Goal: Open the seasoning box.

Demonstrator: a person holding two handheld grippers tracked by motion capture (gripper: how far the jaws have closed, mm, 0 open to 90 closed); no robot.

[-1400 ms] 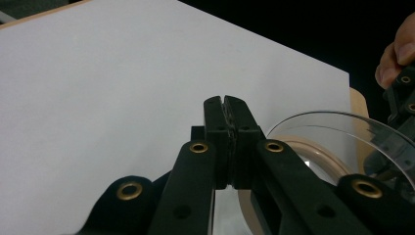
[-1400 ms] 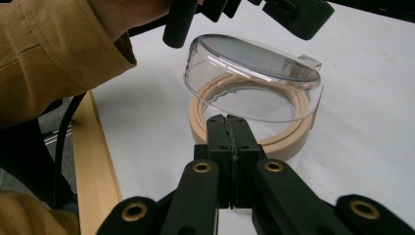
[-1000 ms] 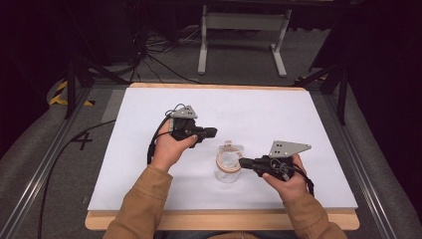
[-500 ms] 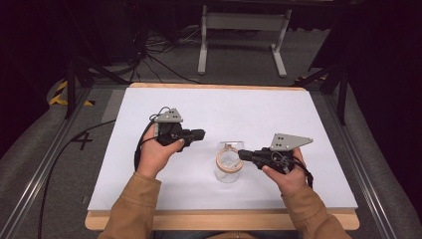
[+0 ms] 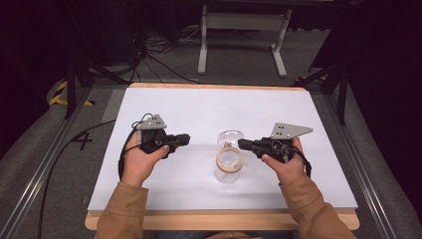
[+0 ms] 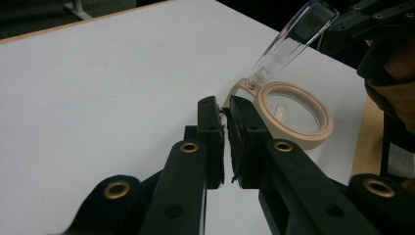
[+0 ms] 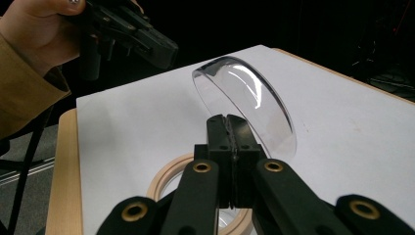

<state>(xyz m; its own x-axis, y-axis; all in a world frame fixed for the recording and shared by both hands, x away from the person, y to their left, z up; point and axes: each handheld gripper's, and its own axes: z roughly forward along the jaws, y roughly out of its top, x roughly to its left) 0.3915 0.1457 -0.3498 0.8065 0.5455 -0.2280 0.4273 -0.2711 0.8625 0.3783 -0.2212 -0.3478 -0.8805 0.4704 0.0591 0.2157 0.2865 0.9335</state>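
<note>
Left tool (image 5: 182, 139) is resting with jaws closed and empty, beside a clear jar (image 5: 228, 170) standing mid-surface (image 5: 199, 107); right tool (image 5: 245, 144), jaws pressed together, is poking near its raised domed transparent lid (image 7: 249, 105). A nudge could be tipping the light jar or snapping the lid onto its smooth beige ring (image 6: 293, 115)

Lab or recording studio setting. White-topped table (image 5: 209, 107) with wooden edge sitting between aluminium rails (image 5: 35, 186). Black cables (image 5: 159, 55) trailing over grey carpet (image 5: 239, 55); hazard tape (image 5: 60, 93) showing; metal stand (image 5: 243, 30) standing behind; dark surroundings.
</note>
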